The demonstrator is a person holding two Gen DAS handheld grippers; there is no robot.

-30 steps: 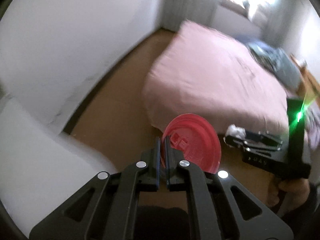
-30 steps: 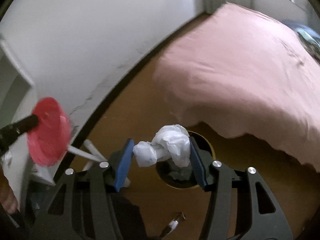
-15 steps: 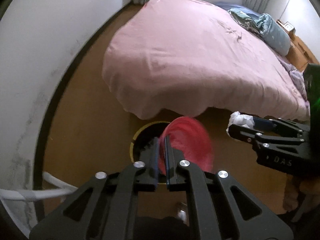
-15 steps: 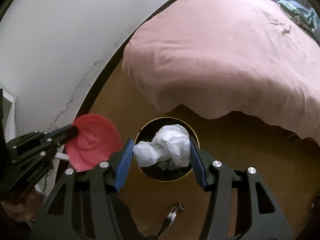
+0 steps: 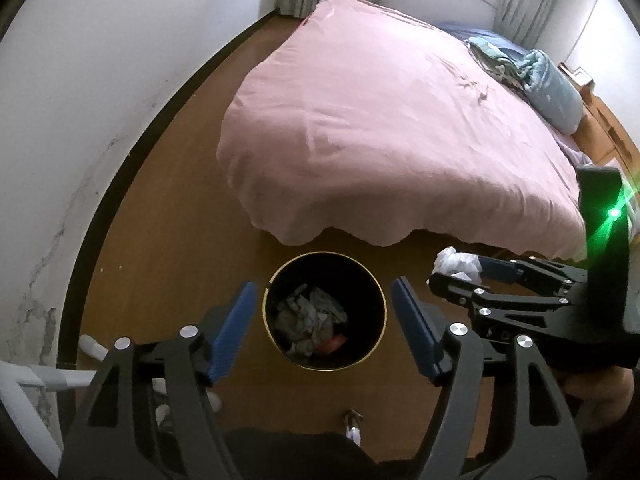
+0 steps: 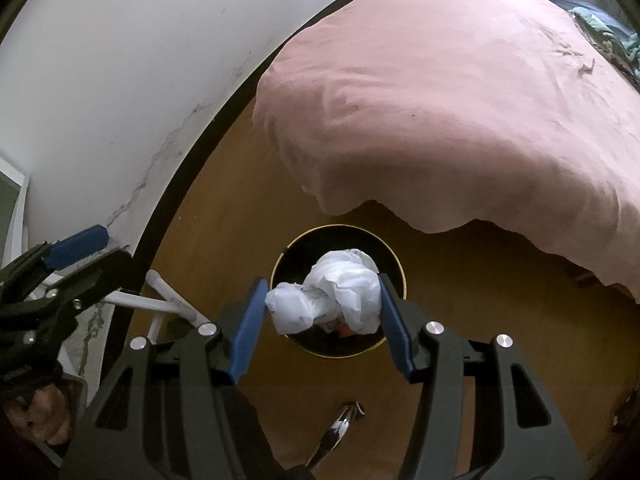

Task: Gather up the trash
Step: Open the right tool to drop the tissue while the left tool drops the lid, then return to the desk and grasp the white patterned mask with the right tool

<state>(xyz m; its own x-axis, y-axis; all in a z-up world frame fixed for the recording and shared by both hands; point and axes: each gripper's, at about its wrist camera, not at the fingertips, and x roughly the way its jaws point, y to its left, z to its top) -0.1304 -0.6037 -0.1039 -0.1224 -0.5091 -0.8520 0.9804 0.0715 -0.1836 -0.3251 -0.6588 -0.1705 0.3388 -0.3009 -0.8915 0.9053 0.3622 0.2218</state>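
A round black trash bin with a gold rim [image 5: 378,280] stands on the wooden floor by the bed. It holds crumpled paper [image 5: 308,312] and a bit of red [image 5: 336,342]. My left gripper [image 5: 324,328] is open and empty above the bin. My right gripper [image 6: 322,306] is shut on a crumpled white wad [image 6: 332,292] and holds it over the bin [image 6: 396,268]. The right gripper with the wad [image 5: 456,262] also shows at the right of the left wrist view. The left gripper [image 6: 80,252] shows at the left of the right wrist view.
A bed with a pink cover [image 5: 392,128] fills the far side, its edge just beyond the bin. A white wall with a dark baseboard [image 5: 100,208] runs along the left. White tubing [image 6: 160,304] lies on the floor by the wall. A small metal object [image 6: 340,426] lies near me.
My left gripper opened and the red disc it held is gone from it; red now shows inside the bin. Both grippers moved over the bin. The right still holds the wad.
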